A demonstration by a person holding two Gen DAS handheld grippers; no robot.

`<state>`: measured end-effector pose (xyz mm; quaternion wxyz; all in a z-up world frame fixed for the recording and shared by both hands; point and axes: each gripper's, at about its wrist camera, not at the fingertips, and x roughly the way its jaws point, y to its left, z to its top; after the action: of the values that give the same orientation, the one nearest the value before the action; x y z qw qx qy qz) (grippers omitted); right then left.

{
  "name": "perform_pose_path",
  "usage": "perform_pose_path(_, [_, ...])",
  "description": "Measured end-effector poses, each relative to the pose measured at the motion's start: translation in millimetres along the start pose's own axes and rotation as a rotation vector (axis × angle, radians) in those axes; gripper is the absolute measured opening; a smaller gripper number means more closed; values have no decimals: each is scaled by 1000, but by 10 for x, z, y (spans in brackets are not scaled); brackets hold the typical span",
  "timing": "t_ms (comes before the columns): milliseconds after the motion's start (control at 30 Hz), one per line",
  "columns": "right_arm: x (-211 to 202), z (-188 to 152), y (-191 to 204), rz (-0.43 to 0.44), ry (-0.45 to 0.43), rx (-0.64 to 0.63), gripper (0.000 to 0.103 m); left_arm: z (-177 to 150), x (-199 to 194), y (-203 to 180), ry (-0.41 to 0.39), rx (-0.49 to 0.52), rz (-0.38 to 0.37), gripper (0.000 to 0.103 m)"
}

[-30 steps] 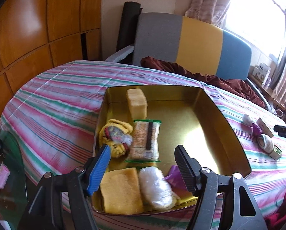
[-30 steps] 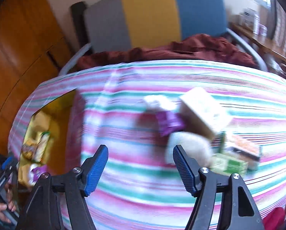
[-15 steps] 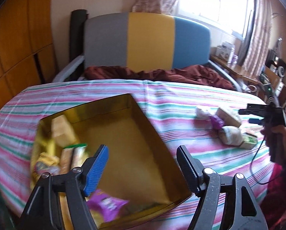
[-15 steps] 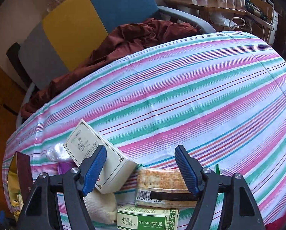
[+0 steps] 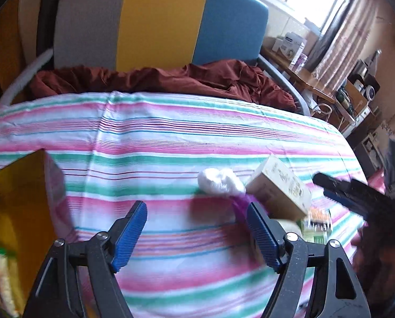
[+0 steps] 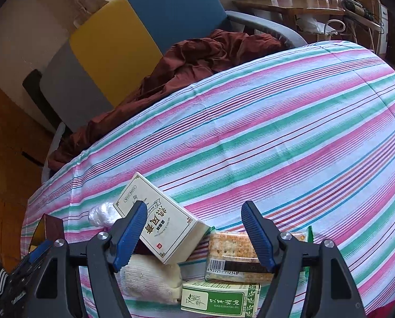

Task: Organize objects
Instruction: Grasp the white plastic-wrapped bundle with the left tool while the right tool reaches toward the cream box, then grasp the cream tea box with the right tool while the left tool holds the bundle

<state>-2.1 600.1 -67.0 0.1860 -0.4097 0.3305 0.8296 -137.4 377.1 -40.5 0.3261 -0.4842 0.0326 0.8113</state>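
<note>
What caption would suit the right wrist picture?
Open right gripper poised over a cream box, cracker pack and green box on a striped tablecloth.

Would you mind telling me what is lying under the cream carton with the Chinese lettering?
The cream carton leans tilted on a beige knitted pouch, with a clear-wrapped white bundle just behind its left end. Whatever else lies beneath is covered by the carton itself.

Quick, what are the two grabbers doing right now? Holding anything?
Left gripper: jaws opening, nothing between them.
Right gripper: open, holding nothing, above the cracker pack.
</note>
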Motion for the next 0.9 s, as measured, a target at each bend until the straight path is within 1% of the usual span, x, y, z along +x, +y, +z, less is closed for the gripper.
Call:
perform_pose_path(133, [-3, 25, -47, 10, -1, 22, 75, 201, 361, -24, 23, -81, -25, 81])
perform_pose_path(233, [10, 21, -54, 24, 12, 29, 75, 329, 593, -85, 35, -92, -23, 82])
perform_pose_path(300, [18, 21, -43, 23, 14, 22, 75, 367, 781, -113, 64, -91, -14, 82])
perform_pose_path(367, [31, 16, -31, 16, 15, 15, 75, 347, 953, -114, 105, -94, -19, 79])
perform_pose_path(400, [39, 14, -29, 13, 16, 12, 75, 327, 959, -140, 87, -70, -5, 78])
perform_pose_path(433, [46, 12, -27, 10, 17, 11, 75, 307, 936, -190, 65, -32, 13, 68])
perform_pose_path(500, [62, 10, -29, 6, 19, 11, 75, 255, 923, -241, 64, 20, 40, 51])
perform_pose_path(533, [71, 10, -29, 4, 21, 12, 75, 230, 902, -241, 64, 38, 38, 45])
perform_pose_path(567, [76, 8, -29, 1, 22, 10, 75, 201, 875, -218, 60, 46, 27, 44])
perform_pose_path(667, [92, -5, -6, -19, 21, -5, 75, 73, 763, -145, 46, 59, 29, 42])
perform_pose_path(800, [105, -18, 8, -42, 13, -26, 75, -136, 599, -90, 32, 55, 55, 42])
perform_pose_path(900, [129, -9, 21, -39, 12, -34, 75, -330, 490, -90, 14, 59, 67, 42])
